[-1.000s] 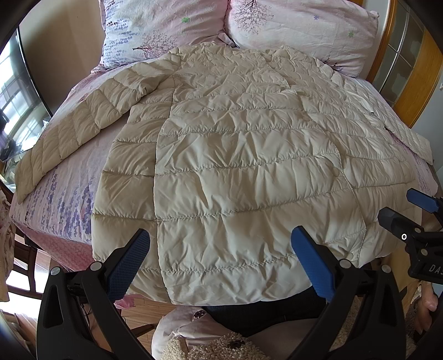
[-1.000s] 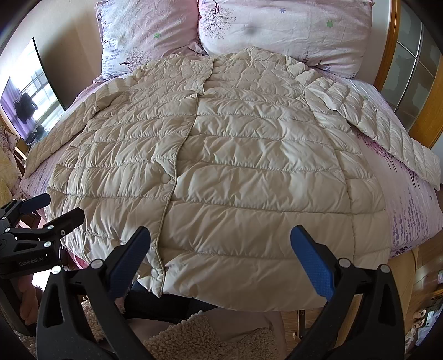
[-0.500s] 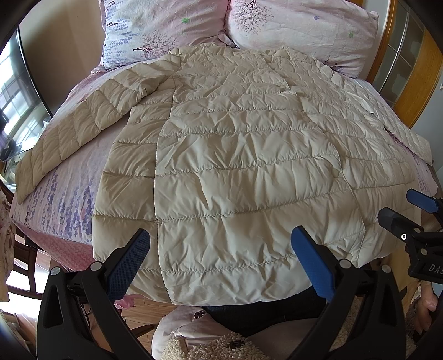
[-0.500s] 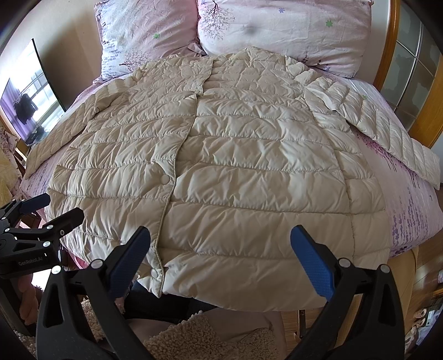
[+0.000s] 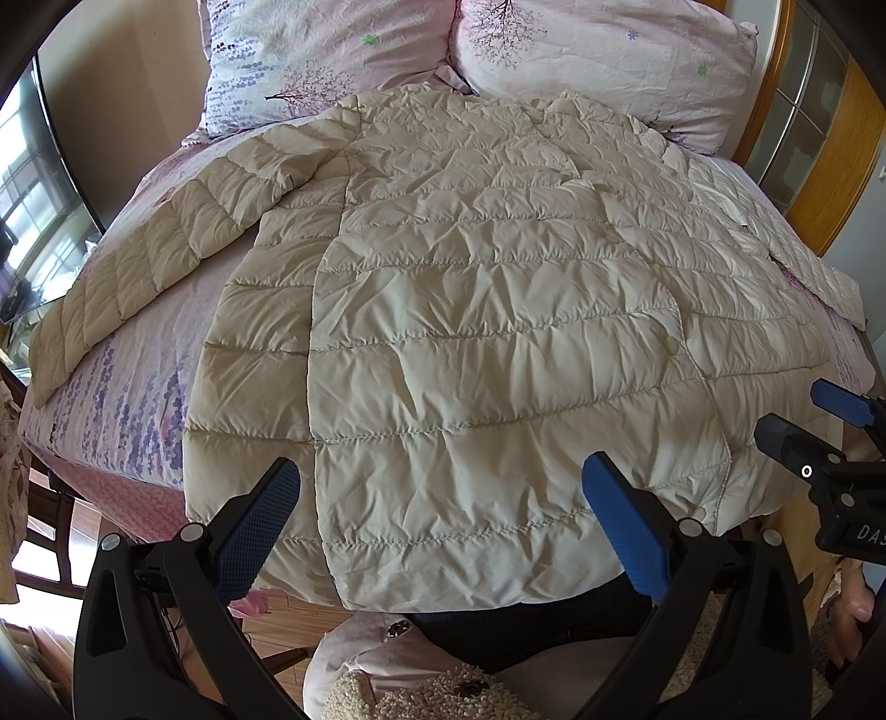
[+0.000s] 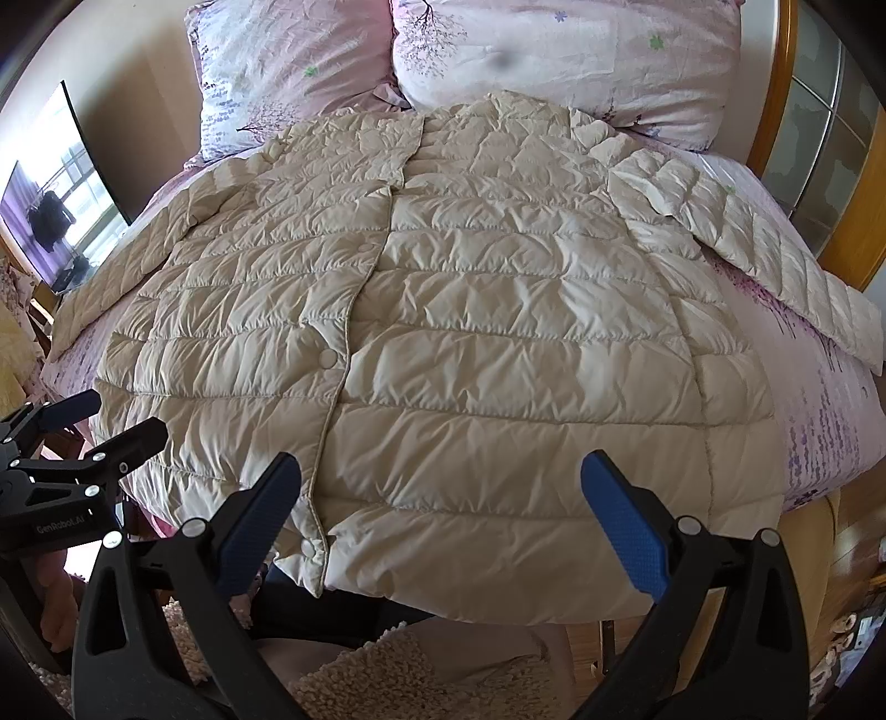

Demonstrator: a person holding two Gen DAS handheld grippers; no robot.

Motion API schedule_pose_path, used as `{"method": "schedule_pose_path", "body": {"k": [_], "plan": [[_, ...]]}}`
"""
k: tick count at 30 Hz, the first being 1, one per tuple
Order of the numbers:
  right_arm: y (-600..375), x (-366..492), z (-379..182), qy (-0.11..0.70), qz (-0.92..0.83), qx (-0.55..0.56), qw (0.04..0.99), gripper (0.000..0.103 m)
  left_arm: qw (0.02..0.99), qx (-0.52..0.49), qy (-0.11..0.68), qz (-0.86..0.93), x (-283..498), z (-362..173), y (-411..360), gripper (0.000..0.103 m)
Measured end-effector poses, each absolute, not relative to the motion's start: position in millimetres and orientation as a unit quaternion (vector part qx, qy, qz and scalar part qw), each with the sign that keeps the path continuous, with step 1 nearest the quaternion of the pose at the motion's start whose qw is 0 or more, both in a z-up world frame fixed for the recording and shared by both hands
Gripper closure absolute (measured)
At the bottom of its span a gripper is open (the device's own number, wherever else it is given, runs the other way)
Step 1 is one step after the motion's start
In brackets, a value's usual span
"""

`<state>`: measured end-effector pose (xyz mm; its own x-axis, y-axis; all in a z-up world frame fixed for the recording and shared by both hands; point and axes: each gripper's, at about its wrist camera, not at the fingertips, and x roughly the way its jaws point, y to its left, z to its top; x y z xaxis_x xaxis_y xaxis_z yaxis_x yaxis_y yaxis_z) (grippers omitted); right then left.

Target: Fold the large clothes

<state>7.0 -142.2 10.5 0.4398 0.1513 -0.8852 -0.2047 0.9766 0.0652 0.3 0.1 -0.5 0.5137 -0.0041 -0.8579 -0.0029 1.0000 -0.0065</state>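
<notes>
Nearest you: fuzzy cream fleece point(image 6: 410, 675) low in both views, nubbly pile. Your left gripper point(image 5: 440, 526), black plastic frame with blue dimpled pads point(image 5: 252, 537), is spread wide, pinching nothing; it hangs just off the near hem. Your right gripper point(image 6: 443, 526), same build, is likewise spread and empty, also just short of the hem. In the right wrist view the left tool's body carries white lettering, "GenRobot.AI"; in the left wrist view the right tool shows only "DAS", the rest cut off. Beyond the fingertips: the cream quilted puffer coat point(image 5: 487, 343), shiny crinkled fabric stitched in horizontal channels, laid flat and front-up on the bed, hem toward you and draped over the near edge, collar by the pillows. Round snap buttons point(image 6: 328, 358) run down the closed front placket. Both sleeves lie spread out to the sides on the pink lavender-print bedsheet point(image 5: 133, 387). Farther: two pale pink pillows with tree and blossom print point(image 6: 559, 50), crumpled cotton, touching the collar. Far right, an orange wooden frame with glass panes point(image 6: 819, 155); far left, a dark flat screen point(image 6: 61, 205).
</notes>
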Motion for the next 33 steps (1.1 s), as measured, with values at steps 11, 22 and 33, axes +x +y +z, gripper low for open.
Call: {"method": "schedule_pose_path", "body": {"k": [11, 22, 33], "plan": [[-152.3, 17.2, 7.1, 0.510, 0.107, 0.013, 0.853, 0.002, 0.865, -0.031, 0.501, -0.018, 4.8, -3.9, 4.3, 0.001], [-238.1, 58.4, -0.2, 0.454, 0.114, 0.239, 0.851, 0.002, 0.873, -0.034, 0.484, -0.055, 15.4, -3.1, 6.3, 0.001], [-446.0, 92.3, -24.3, 0.352, -0.107, 0.489, 0.791, 0.056, 0.901, -0.090, 0.420, -0.059, 67.2, 22.3, 46.2, 0.001]]}}
